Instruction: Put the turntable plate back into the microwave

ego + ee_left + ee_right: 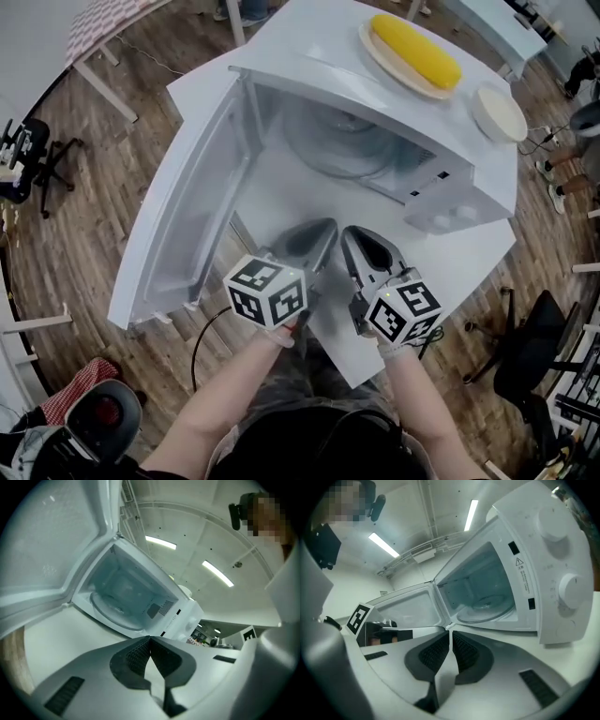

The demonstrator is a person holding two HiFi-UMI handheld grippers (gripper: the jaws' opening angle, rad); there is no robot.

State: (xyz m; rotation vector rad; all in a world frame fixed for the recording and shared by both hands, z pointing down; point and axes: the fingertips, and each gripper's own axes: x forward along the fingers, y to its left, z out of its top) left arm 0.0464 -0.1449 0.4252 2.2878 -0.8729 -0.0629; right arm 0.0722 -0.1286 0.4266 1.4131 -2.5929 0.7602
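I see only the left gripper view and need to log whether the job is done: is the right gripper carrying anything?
Observer: No. The right gripper is shut, with nothing between its jaws.
Operator: Does the glass sit flat from that side?
Observer: In the right gripper view, the turntable plate lies on the cavity floor of the microwave and looks level.
Operator: Anything on top?
Observer: The head view shows a corn cob on a beige plate, with a white dish beside it.
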